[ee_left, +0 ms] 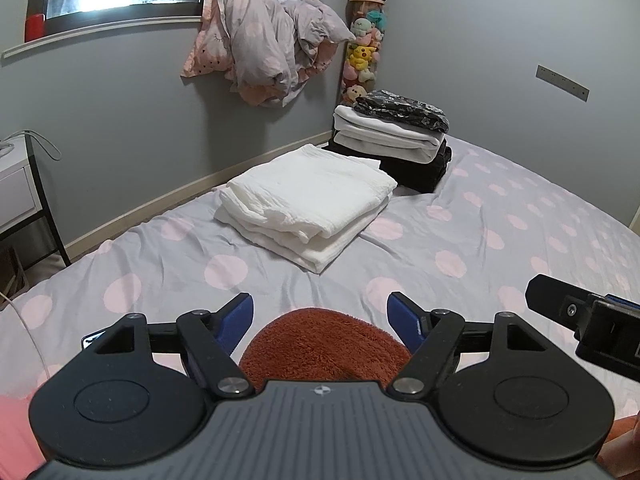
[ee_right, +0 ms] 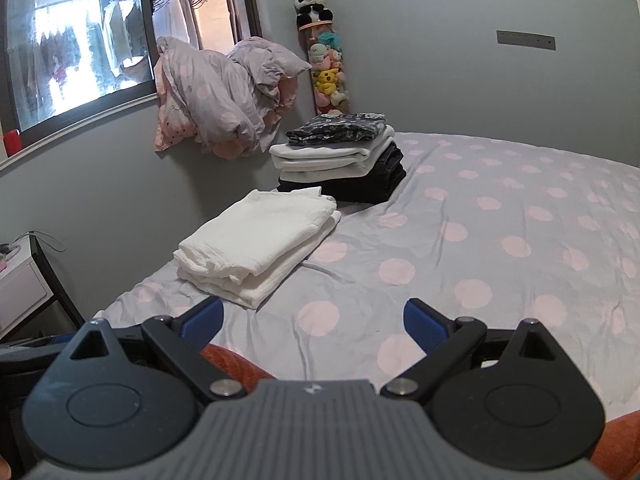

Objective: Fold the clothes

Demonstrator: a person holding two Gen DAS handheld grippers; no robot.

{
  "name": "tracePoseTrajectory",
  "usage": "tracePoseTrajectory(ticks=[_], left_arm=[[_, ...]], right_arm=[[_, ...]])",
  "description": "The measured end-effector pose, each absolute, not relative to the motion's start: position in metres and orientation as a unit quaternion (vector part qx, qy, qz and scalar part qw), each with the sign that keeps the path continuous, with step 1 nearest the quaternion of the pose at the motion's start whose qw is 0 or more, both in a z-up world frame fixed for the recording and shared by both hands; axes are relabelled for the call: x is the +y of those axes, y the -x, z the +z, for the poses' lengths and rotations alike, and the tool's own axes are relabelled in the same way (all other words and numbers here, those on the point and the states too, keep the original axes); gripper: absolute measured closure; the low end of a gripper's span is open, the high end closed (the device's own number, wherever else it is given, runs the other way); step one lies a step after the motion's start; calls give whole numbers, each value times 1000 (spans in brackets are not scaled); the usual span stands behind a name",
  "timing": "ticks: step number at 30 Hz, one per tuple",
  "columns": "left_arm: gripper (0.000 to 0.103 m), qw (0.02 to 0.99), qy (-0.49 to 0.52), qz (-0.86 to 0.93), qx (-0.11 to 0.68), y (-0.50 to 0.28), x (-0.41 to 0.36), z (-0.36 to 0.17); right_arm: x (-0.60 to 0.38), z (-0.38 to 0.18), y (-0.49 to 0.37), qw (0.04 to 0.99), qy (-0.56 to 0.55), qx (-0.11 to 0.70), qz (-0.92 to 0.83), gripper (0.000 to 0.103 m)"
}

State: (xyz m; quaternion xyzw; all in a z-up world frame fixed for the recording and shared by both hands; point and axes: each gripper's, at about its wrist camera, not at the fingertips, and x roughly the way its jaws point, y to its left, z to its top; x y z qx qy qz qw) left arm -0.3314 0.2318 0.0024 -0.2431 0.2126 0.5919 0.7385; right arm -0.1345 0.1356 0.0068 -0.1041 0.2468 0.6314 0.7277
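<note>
A fuzzy orange garment (ee_left: 326,344) lies on the bed at the near edge, just under my left gripper (ee_left: 320,316), whose blue pads stand wide apart and clear of the fabric. The same orange garment (ee_right: 236,364) shows low in the right wrist view, below and left of my right gripper (ee_right: 314,320), which is open over the dotted sheet with nothing between its fingers. The right gripper's black finger (ee_left: 560,304) pokes in at the right of the left wrist view. A folded white cloth (ee_left: 304,204) (ee_right: 256,240) lies further back.
A stack of folded clothes (ee_left: 394,140) (ee_right: 340,156), white on black with a patterned piece on top, sits by the far wall. A bundled duvet (ee_left: 264,40) hangs on the wall. A white nightstand (ee_left: 18,192) stands left of the bed (ee_left: 500,216).
</note>
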Motion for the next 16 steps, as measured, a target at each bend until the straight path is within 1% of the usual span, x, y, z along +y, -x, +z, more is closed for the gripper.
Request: tracePoseTrajectory(ticks=[16], left_arm=[[16,744,228,591,215,327,230,2]], right_arm=[[134,4,130,728,99,258,627,5]])
